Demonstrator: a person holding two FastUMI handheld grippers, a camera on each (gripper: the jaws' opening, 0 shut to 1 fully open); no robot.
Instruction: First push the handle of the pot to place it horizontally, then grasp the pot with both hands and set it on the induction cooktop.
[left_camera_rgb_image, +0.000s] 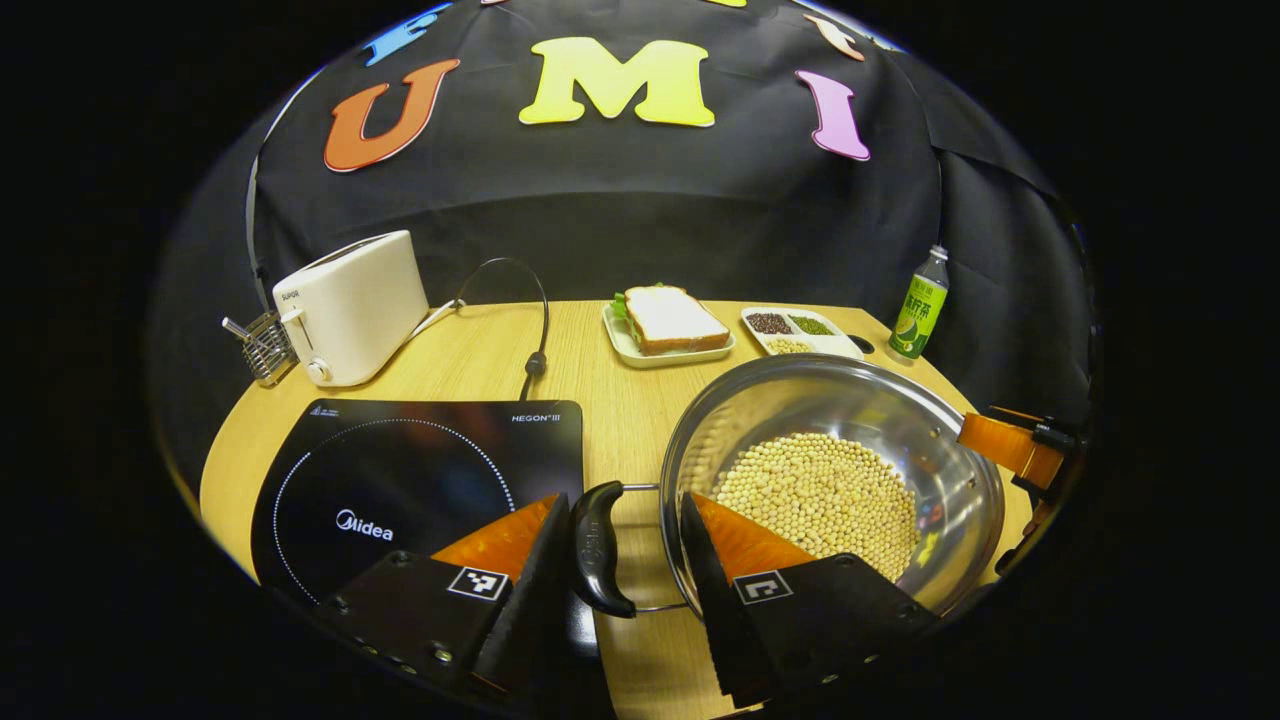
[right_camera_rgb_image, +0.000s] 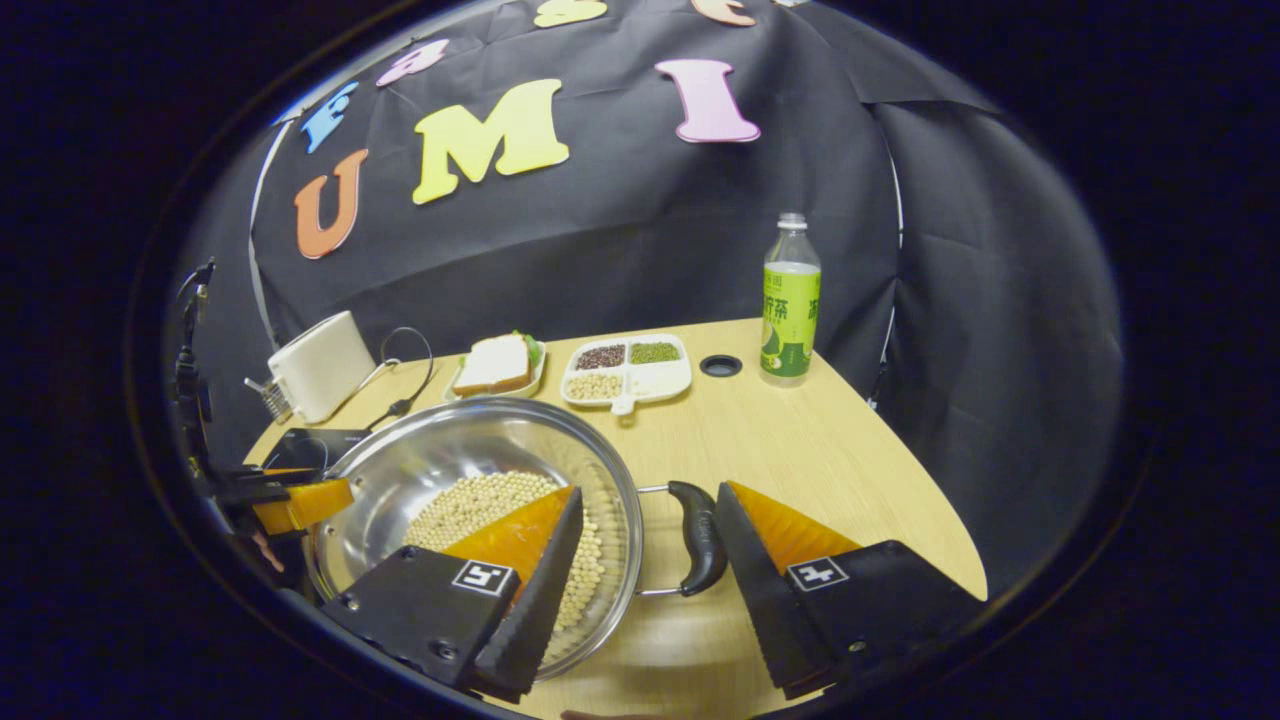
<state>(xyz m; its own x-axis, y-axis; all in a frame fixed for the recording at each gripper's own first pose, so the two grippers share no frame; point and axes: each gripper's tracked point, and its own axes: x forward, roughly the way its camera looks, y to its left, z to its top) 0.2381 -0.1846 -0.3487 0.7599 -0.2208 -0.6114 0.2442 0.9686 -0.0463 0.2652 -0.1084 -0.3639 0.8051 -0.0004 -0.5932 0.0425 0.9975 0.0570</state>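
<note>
A steel pot (left_camera_rgb_image: 800, 400) holding soybeans (left_camera_rgb_image: 820, 490) sits on the wooden table just right of the black induction cooktop (left_camera_rgb_image: 420, 480). Its near black loop handle (left_camera_rgb_image: 597, 550) lies between the fingers of my left gripper (left_camera_rgb_image: 625, 500), which is open; the handle rests close to the left finger with a gap to the right one. In the right gripper view the pot (right_camera_rgb_image: 420, 460) is at lower left. My right gripper (right_camera_rgb_image: 648, 490) is open and straddles the rim: one finger over the beans, the other just outside the far handle (right_camera_rgb_image: 700, 535). Each gripper also shows across the pot from the other (left_camera_rgb_image: 1010, 445) (right_camera_rgb_image: 290, 500).
At the back of the table stand a white toaster (left_camera_rgb_image: 350, 305) with its cable, a sandwich on a plate (left_camera_rgb_image: 668, 325), a divided dish of beans (left_camera_rgb_image: 800, 332) and a green-labelled bottle (left_camera_rgb_image: 920, 305). A small round hole (right_camera_rgb_image: 720, 365) is near the bottle.
</note>
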